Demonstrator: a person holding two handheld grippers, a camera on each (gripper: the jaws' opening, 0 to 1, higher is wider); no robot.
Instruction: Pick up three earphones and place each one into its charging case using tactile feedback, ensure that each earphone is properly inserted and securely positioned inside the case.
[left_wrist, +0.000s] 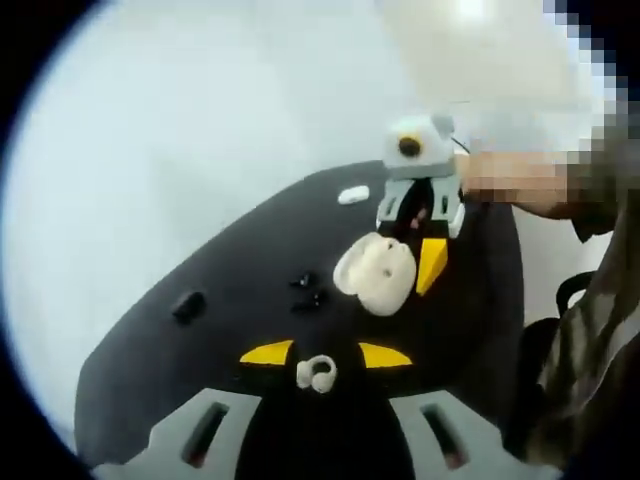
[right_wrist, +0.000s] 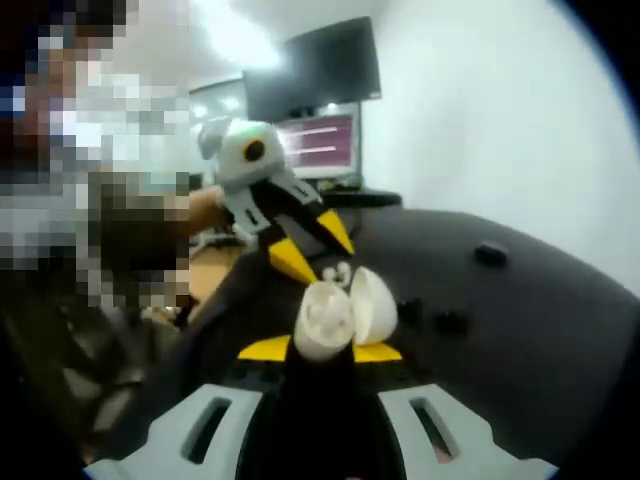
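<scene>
Earphone (left_wrist: 317, 374), small and white, sits pinched between our left gripper (left_wrist: 322, 356) jaws above the dark worktop (left_wrist: 230, 260). Our right gripper (right_wrist: 322, 350) jaws clamp the open white charging case (right_wrist: 335, 312). Misaligned, it could snag the rim and drop.

white earphone (left_wrist: 317, 374): in left tongs | white case (right_wrist: 335, 312): open, in right tongs

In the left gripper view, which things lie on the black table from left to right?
Small black case → black earphones → white earphone in the left claw → small white object → open white charging case.
</scene>
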